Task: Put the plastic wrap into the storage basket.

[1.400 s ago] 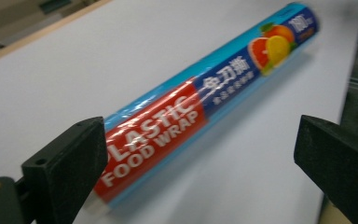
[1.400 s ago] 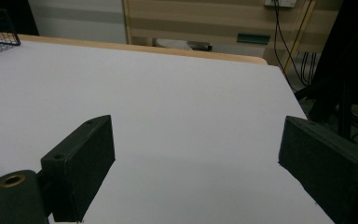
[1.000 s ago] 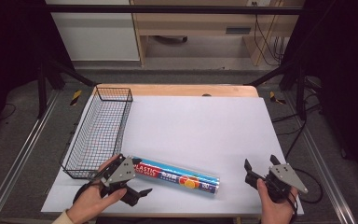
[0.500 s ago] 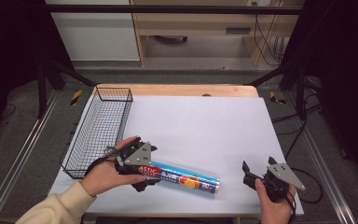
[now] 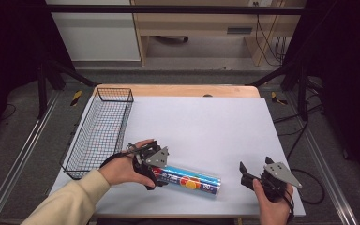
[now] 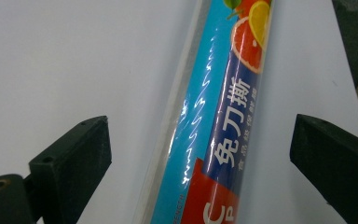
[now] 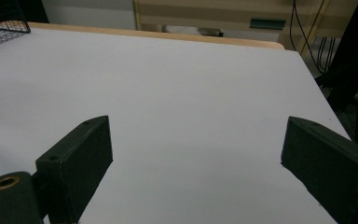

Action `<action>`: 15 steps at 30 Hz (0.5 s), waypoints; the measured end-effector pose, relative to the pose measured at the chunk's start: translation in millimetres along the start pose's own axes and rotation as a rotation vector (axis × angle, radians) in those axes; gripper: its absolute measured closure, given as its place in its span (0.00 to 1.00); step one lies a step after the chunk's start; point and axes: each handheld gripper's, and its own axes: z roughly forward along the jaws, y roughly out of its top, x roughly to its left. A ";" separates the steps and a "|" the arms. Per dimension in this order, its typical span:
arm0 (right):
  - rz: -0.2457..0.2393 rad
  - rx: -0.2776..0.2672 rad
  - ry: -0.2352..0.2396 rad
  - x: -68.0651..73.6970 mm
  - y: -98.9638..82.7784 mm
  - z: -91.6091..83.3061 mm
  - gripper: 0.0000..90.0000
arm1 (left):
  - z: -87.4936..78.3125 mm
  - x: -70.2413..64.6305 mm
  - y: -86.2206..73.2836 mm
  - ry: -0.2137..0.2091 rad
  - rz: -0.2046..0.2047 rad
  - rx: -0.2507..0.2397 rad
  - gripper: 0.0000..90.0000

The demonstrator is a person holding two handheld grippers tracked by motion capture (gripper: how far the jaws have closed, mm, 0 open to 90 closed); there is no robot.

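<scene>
Tongs of left hand straddle wrap box, jaws apart

Colours for you: the roll is cyan and dark blue with a red block at its near end, white lettering and orange-and-red citrus slices printed on it (glossy wrap, white glare streaks). Your left hand-held gripper is black with a grey plate; your right hand-held gripper is the same, black jaws, brass-coloured screw hole. The surface is plain white with a light wood edge. The wire basket is a black grid. Your sleeve is cream.
</scene>
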 end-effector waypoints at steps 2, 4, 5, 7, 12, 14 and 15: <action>0.000 0.002 0.003 0.9 0.3 0.8 0.10 | 5.6 1.3 0.1 -0.008 0.005 0.016 0.06; -0.002 0.005 0.004 1.2 0.3 1.0 0.10 | 11.6 2.8 -0.2 -0.014 0.008 0.050 0.06; -0.001 0.006 0.007 1.4 0.3 1.2 0.10 | 14.6 3.7 -0.6 -0.024 0.005 0.057 0.06; -0.002 0.004 0.010 2.0 0.6 1.0 0.10 | 19.3 5.8 -1.1 -0.037 0.006 0.068 0.07; -0.006 0.007 0.015 2.5 0.5 1.8 0.10 | 28.5 7.7 -1.9 -0.069 0.020 0.080 0.09; -0.007 0.012 0.016 2.9 0.6 2.3 0.10 | 32.4 7.9 -1.8 -0.082 0.026 0.079 0.11; -0.008 0.012 0.017 3.0 0.6 2.4 0.10 | 32.4 7.9 -1.8 -0.082 0.026 0.079 0.12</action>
